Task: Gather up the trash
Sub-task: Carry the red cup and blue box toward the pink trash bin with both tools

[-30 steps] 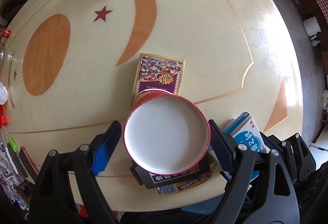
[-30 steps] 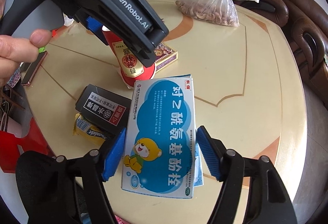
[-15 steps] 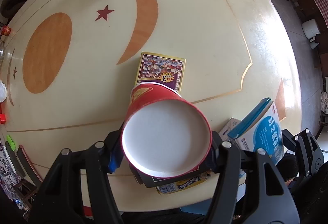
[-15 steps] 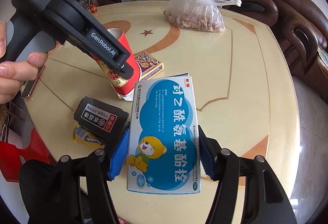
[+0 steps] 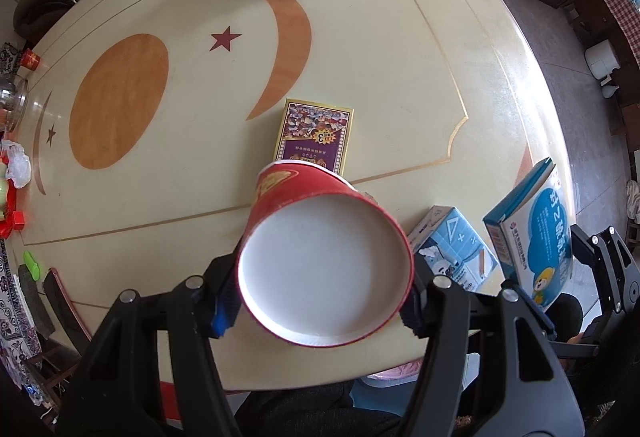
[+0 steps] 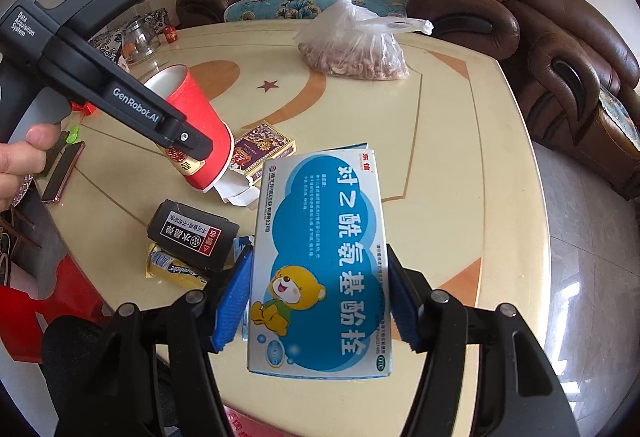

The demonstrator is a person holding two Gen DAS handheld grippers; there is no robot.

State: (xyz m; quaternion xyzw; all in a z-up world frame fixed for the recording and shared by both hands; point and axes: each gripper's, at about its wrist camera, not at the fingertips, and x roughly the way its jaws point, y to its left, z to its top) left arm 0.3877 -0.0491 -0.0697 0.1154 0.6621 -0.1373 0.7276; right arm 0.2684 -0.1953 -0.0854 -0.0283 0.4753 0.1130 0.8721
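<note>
Both tools are loaded and off the table! At the bottom centre of the left wrist view, the left gripper is clamped on the red paper cup, pads pressed into the wall near its rim, the white inside facing the camera. The right wrist view shows that cup at the left of the frame, tilted and hanging above the table, clear of the surface. Lower centre there, the right gripper has its blue pads closed against both long edges of the blue medicine box, held up with its cartoon bear toward the lens. So the pick-up step looks done for these two pieces, and the carry to a bin is what is in hand; no bin shows clearly in either view, though something red sits below the table edge at lower left of the right view, too cut off to name. More litter waits on the table: a purple card box near mid-frame, a torn white carton beneath the cup, a black box on a yellow wrapper at lower left. The tied bag of nuts at top centre looks like food, not rubbish. Next, I judge, both grips must hold firm while swinging off the table edge; the thin cup wall could buckle if squeezed harder.
</note>
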